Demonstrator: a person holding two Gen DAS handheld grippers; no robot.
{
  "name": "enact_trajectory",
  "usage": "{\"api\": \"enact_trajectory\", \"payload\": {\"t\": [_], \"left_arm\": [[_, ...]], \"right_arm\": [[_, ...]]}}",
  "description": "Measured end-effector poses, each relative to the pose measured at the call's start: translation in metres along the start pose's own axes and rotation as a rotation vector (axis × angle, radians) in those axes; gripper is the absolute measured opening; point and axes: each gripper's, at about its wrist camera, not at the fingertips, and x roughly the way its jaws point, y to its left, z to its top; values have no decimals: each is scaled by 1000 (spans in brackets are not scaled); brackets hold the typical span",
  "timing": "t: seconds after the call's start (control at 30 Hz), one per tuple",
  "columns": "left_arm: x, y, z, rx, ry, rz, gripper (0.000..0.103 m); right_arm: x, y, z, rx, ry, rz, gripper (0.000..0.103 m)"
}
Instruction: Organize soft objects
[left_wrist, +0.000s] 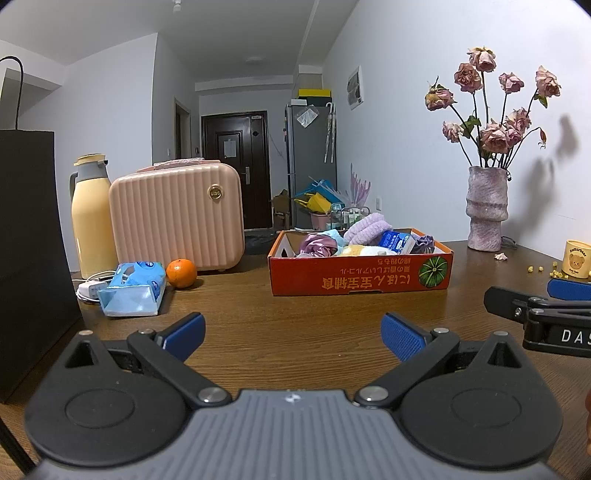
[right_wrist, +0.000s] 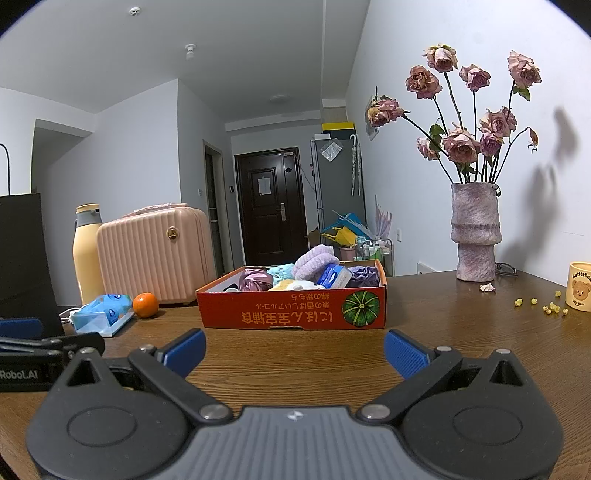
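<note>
Both hand-held grippers, left (left_wrist: 293, 336) and right (right_wrist: 294, 353), ribbed blue pads wide apart over wood-grain table (right_wrist: 295, 365), shallow cardboard box (right_wrist: 291, 308) of plush fabrics beyond.

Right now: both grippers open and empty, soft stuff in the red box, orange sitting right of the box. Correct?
Not quite. The orange sits left of the red box, beside the tissue pack, per the right wrist view. Left gripper and right gripper are open and empty.

table (right_wrist: 295, 354): wood | box (right_wrist: 291, 312) | orange (right_wrist: 145, 305) | tissues (right_wrist: 101, 314) | vase (right_wrist: 475, 232) | case (right_wrist: 155, 254)
</note>
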Motion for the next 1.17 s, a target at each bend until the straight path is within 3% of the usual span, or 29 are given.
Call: {"api": "enact_trajectory", "payload": {"t": [1.17], "left_arm": [[3, -3, -1, 18, -10, -2, 103]], "right_arm": [[0, 1, -1, -1, 0, 0, 103]]}}
